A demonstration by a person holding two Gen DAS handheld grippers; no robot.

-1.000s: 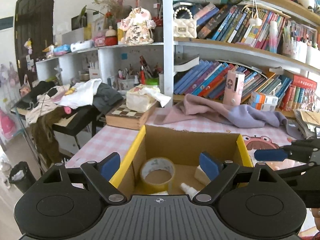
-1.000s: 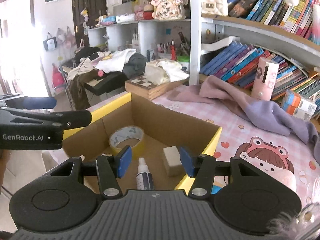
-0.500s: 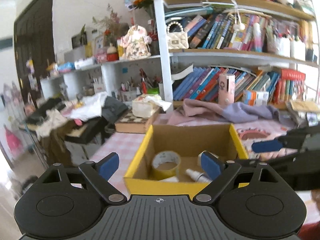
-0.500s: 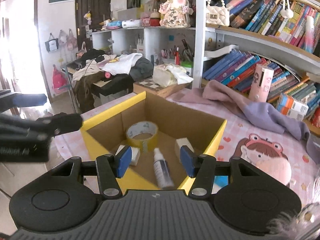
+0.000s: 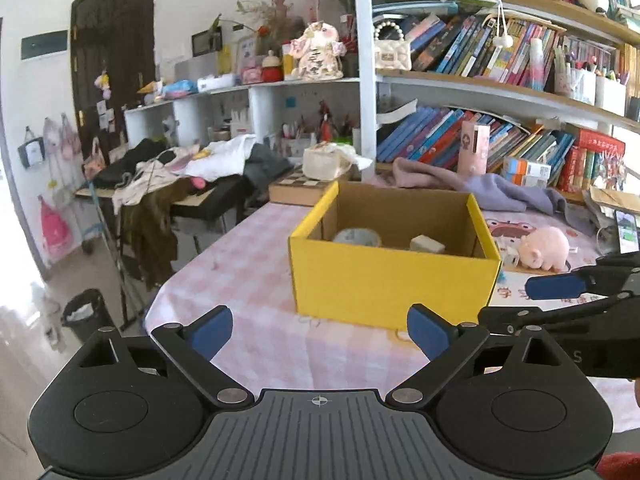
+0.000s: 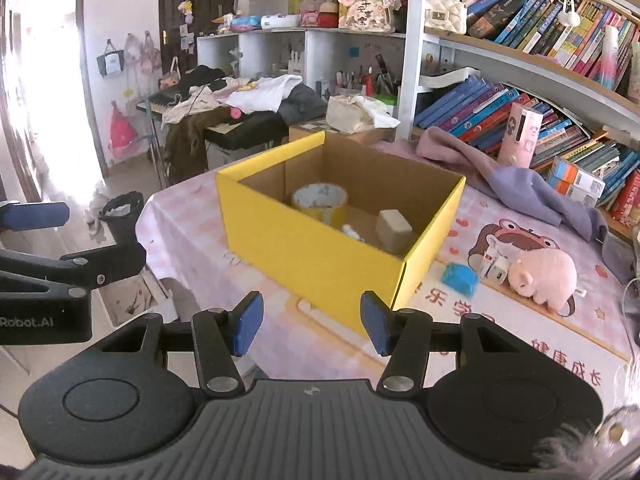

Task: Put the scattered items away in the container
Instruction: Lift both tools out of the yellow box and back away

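A yellow cardboard box (image 5: 394,280) (image 6: 320,256) stands on the pink checked table. Inside it lie a roll of tape (image 6: 319,201) (image 5: 357,237), a beige block (image 6: 394,229) (image 5: 427,244) and a small white bottle (image 6: 352,232). My left gripper (image 5: 320,334) is open and empty, held back from the box's near wall. My right gripper (image 6: 311,322) is open and empty, near the box's front corner. To the right of the box lie a blue item (image 6: 460,278), a small white item (image 6: 494,266) and a pink plush pig (image 6: 540,272) (image 5: 546,249).
A purple cloth (image 6: 516,184) is draped at the back of the table by the bookshelf. A chessboard box with a tissue pack (image 5: 316,180) sits behind the yellow box. A side table with clothes (image 5: 172,176) and a black bin (image 5: 82,314) stand to the left.
Both grippers have pulled back and away from over the box; the box now looks farther off and its outer yellow walls show. Both stay open.
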